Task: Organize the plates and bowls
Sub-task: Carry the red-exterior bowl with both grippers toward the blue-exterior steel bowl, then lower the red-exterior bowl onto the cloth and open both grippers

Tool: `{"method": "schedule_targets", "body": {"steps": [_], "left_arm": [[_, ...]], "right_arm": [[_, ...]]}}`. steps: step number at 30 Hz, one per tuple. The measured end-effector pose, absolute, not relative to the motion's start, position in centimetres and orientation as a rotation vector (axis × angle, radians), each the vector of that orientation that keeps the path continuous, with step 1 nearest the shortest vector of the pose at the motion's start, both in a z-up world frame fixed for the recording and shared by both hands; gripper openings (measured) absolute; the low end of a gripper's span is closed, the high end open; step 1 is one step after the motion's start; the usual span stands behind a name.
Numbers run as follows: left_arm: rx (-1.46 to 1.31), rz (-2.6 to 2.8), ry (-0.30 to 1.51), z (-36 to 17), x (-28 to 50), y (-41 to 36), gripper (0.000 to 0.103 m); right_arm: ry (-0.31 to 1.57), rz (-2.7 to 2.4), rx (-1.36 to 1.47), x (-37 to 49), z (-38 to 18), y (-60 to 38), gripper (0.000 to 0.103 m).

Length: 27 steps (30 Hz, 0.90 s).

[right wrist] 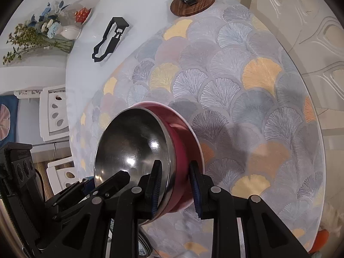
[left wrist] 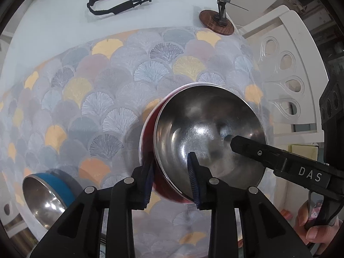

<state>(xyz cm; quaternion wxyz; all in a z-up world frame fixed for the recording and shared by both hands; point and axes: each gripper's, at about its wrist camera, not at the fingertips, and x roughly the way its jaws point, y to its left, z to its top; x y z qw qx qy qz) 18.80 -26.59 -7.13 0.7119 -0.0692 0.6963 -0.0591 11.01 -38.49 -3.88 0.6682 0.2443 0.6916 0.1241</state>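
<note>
A red bowl [left wrist: 148,133] with a shiny steel inside is tilted up on its side over the patterned table mat [left wrist: 96,90]. My left gripper [left wrist: 172,178] straddles its near rim, one pad on the red outside and one on the steel inside, shut on the wall. My right gripper [right wrist: 175,185] grips the same red bowl [right wrist: 182,142] at another part of the rim, also one pad inside and one outside. In the left wrist view, one of the right gripper's fingers [left wrist: 247,148] reaches into the bowl. A blue bowl [left wrist: 49,193] with a steel inside sits at lower left.
A black frame-shaped piece [left wrist: 118,2] lies on the bare white table beyond the mat. A round wooden coaster with a small black stand [left wrist: 217,22] sits near the far edge. White chairs [left wrist: 286,75] stand by the table. A vase of flowers [right wrist: 43,32] is on a shelf.
</note>
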Motion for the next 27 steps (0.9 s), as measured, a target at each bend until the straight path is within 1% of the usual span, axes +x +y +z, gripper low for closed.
{"method": "schedule_targets", "body": {"steps": [2, 13, 22, 27], "left_arm": [[-0.153, -0.131, 1.546, -7.2, 18.8, -26.6, 0.027], [-0.182, -0.131, 1.54, -6.8, 18.4, -26.2, 0.027], [-0.213, -0.125, 1.53, -5.6, 17.8, -25.1, 0.027], [-0.232, -0.105, 1.505, -4.2, 17.3, -23.4, 0.028]], "right_arm": [[1.56, 0.276, 0.549, 10.9, -3.9, -38.6, 0.029], [1.555, 0.279, 0.563, 10.4, -3.5, -38.9, 0.029], [1.54, 0.276, 0.572, 10.0, -2.3, -39.1, 0.029], [1.532, 0.265, 0.527, 9.7, -1.1, -38.1, 0.031]]}}
